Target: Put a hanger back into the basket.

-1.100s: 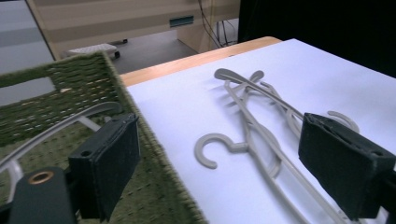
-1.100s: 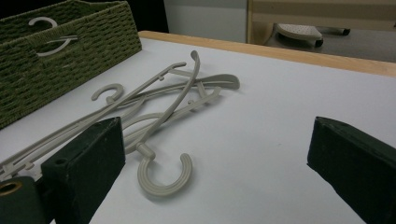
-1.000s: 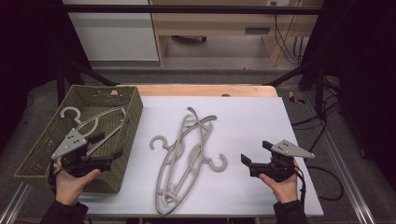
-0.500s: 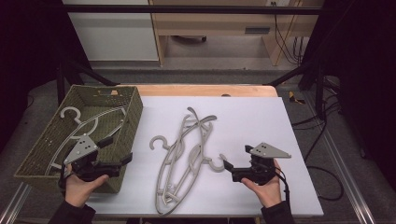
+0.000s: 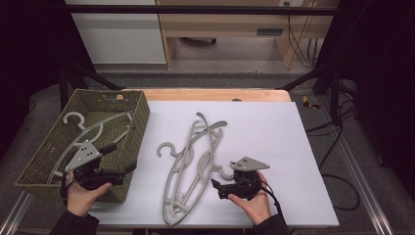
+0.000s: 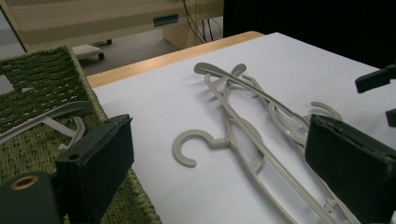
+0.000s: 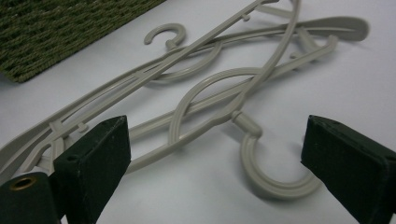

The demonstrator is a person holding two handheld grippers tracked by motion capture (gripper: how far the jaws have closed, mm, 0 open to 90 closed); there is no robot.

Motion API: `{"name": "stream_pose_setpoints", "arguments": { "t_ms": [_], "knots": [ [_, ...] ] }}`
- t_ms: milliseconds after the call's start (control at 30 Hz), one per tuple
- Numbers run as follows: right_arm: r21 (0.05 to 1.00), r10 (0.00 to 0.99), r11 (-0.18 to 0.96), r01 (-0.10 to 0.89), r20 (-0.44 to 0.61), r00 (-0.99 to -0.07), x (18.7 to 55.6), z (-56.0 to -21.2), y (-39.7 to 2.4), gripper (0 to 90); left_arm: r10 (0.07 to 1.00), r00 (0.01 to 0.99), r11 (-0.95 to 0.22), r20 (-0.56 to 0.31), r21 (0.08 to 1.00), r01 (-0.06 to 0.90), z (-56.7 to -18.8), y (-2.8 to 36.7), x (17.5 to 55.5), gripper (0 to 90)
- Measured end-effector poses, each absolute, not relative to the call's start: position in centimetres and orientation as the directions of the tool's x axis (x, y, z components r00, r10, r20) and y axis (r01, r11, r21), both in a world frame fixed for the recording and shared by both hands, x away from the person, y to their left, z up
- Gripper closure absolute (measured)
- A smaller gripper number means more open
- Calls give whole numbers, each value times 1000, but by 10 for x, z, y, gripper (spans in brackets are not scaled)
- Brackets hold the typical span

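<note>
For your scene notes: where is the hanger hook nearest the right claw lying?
In the right gripper view, that hook lies on the white table between the open right claw, apart from both jaws.

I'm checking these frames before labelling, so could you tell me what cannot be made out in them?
- High view: how many hangers are tangled in the pile; overlapping arms blur together.
- High view: the lower part of the hanger in the basket, hidden by the left claw.
- Right gripper view: whether the right claw touches the hook; it sits between open jaws.
</note>
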State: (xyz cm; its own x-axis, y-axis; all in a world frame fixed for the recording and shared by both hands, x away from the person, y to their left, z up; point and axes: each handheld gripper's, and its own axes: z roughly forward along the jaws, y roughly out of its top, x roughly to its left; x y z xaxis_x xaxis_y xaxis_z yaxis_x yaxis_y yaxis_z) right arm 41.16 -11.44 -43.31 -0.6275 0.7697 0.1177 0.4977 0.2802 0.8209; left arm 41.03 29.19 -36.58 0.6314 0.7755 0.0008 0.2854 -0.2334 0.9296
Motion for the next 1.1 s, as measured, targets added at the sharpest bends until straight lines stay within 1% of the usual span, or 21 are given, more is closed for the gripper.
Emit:
{"name": "stream_pose_setpoints", "arguments": {
  "t_ms": [267, 400, 467, 633, 700, 833, 967, 1033, 1100],
  "knots": [
    [780, 763, 325, 535, 118, -636, 413, -451, -88, 88, 780, 626, -223, -7, 931, 289, -366, 295, 411, 73],
    [766, 755, 349, 540, 112, -647, 415, -460, -76, 109, 782, 623, -220, -11, 931, 292, -366, 296, 412, 74],
    [761, 765, 352, 546, 103, -636, 416, -463, -71, 127, 781, 624, -222, -7, 932, 288, -366, 296, 411, 74],
    [743, 765, 360, 565, 112, -634, 419, -470, -65, 142, 781, 624, -214, -12, 934, 286, -365, 297, 411, 77],
    [734, 776, 351, 581, 119, -620, 419, -471, -63, 150, 781, 625, -216, -13, 932, 290, -365, 297, 412, 77],
    [727, 777, 360, 585, 114, -619, 420, -475, -60, 166, 778, 627, -221, -16, 929, 298, -367, 295, 413, 77],
    [716, 776, 382, 584, 94, -623, 422, -479, -58, 212, 778, 628, -223, -12, 929, 294, -367, 295, 412, 77],
    [705, 782, 371, 604, 114, -613, 422, -479, -56, 238, 779, 626, -223, -10, 930, 293, -366, 296, 412, 78],
    [706, 774, 383, 596, 107, -624, 423, -481, -57, 270, 780, 625, -221, -13, 930, 295, -366, 297, 412, 78]
  ]
}}
